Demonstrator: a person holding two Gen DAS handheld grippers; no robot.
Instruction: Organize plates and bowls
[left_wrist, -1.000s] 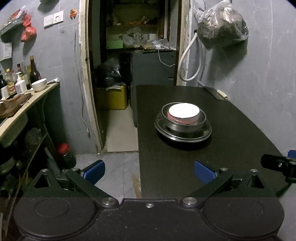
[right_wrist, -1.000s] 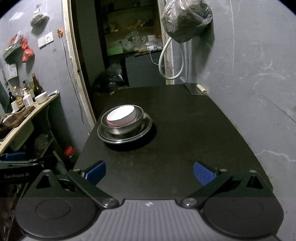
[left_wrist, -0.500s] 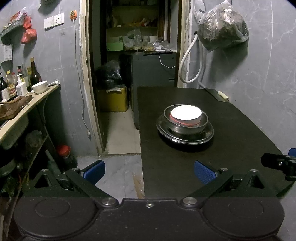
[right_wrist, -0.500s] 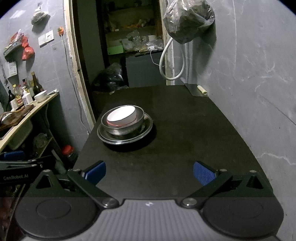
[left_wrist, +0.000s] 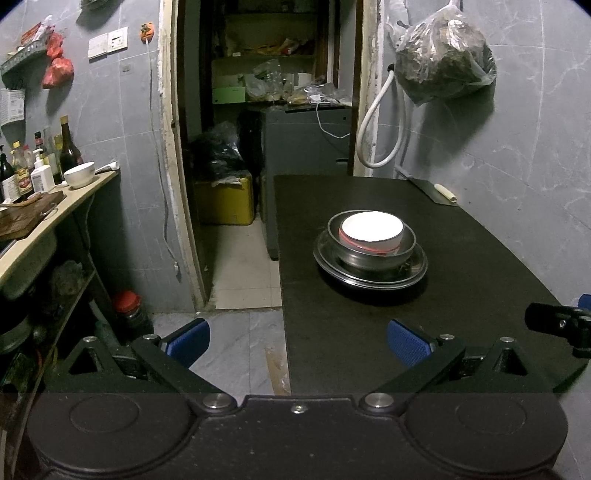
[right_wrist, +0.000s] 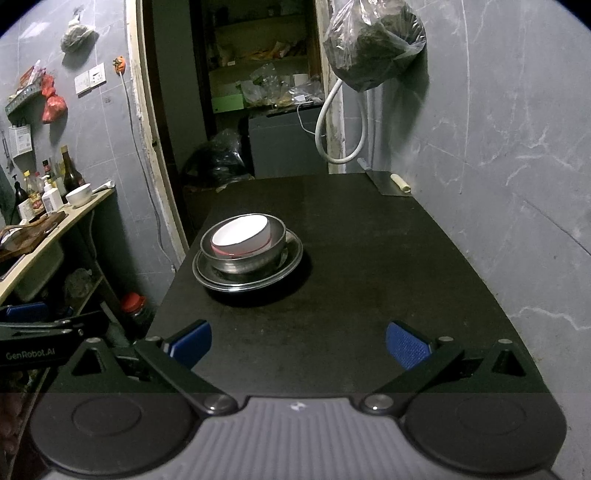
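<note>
A white bowl sits nested inside a steel bowl, which stands on a steel plate on the black table. My left gripper is open and empty, held back from the stack over the table's near left edge. My right gripper is open and empty too, over the near part of the table, with the stack ahead and to its left. The right gripper's tip shows at the right edge of the left wrist view.
A cleaver lies at the table's far right by the grey wall. Left of the table is a gap of tiled floor, then a counter with bottles, a white bowl and a chopping board. A doorway opens behind.
Both grippers have drawn slightly back and up from the stack, which now looks a little farther off. The stacked dishes have not moved.
</note>
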